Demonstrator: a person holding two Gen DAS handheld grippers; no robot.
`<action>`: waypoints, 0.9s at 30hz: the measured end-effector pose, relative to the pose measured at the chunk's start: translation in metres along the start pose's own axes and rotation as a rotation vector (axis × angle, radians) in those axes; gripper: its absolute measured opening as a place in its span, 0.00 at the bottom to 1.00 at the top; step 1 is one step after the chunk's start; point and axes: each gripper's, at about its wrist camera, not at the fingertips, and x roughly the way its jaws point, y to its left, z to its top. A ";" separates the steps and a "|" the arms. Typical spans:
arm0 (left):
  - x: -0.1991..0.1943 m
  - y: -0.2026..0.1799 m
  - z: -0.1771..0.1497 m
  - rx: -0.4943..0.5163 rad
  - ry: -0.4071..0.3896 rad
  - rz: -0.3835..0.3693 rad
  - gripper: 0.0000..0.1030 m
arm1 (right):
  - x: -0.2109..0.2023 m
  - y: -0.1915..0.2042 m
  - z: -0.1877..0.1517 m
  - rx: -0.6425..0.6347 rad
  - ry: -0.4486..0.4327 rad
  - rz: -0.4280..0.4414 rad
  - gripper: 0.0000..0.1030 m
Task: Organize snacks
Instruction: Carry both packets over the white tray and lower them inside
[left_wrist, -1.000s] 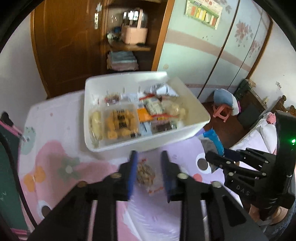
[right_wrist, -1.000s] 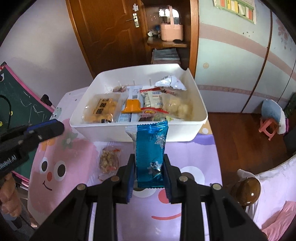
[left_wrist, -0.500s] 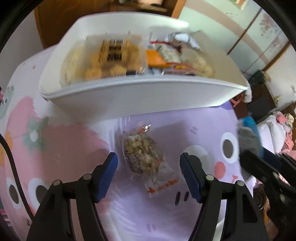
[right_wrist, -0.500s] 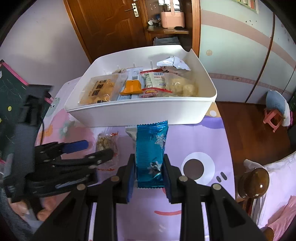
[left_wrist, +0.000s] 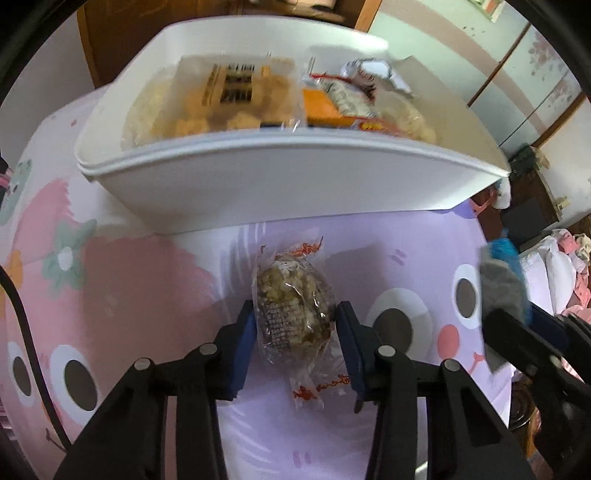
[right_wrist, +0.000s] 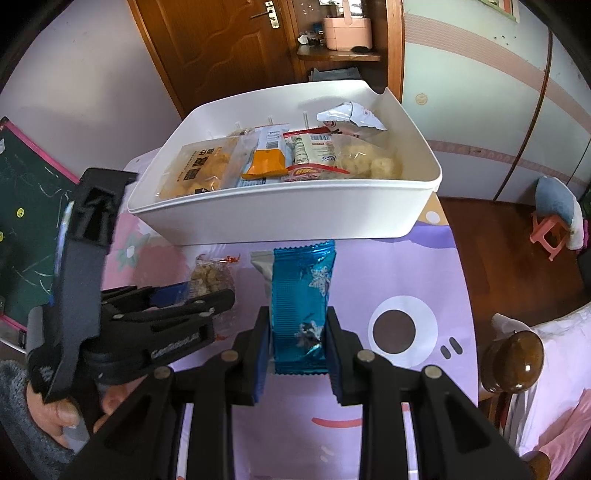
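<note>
Closing, my left jaws flank the clear nut-snack packet (left_wrist: 293, 314) lying on the bench (left_wrist: 155, 280), pads at its sides. Right jaws pinch a blue wrapper (right_wrist: 301, 306) upright. Just ahead of both, the white bin (right_wrist: 288, 214) of snacks walls off the way; open cloth lies to my right.

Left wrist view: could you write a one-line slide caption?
Left tool closing around a clear snack packet on the cartoon mat, before the white bin.
</note>
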 end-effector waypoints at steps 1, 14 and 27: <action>-0.007 -0.003 0.000 0.007 -0.010 0.000 0.40 | -0.001 0.000 0.000 0.000 -0.002 0.000 0.26; -0.157 -0.014 0.081 0.102 -0.284 0.071 0.40 | -0.061 0.006 0.073 -0.019 -0.174 -0.002 0.26; -0.182 -0.007 0.189 0.059 -0.385 0.166 0.87 | -0.062 -0.005 0.196 0.014 -0.252 -0.070 0.38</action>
